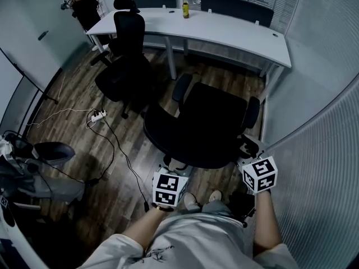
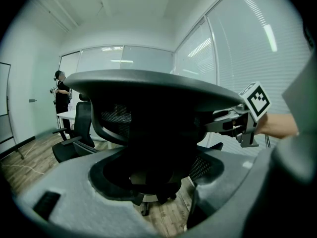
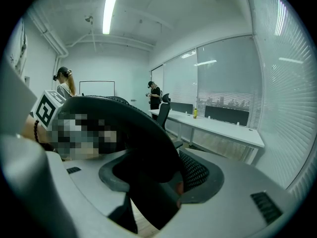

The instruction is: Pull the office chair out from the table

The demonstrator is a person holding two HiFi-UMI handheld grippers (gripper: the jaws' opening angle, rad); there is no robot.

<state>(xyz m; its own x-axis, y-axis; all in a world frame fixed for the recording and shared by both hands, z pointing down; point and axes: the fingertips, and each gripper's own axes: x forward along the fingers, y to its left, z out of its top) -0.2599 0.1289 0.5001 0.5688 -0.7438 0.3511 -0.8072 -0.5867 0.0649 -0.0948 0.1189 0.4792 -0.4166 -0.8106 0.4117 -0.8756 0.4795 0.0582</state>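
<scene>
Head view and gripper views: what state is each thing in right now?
near office chair: stands clear of the white table, backrest top gripped.
left gripper: shut on near office chair.
right gripper: shut on near office chair.
far office chair: upright, beside the table.
yellow bottle: upright on the table.

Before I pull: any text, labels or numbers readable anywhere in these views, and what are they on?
No readable text in any view.
Bottle label: too small to read.
Cubes: square markers only, no words.
Chair: no label visible.
</scene>
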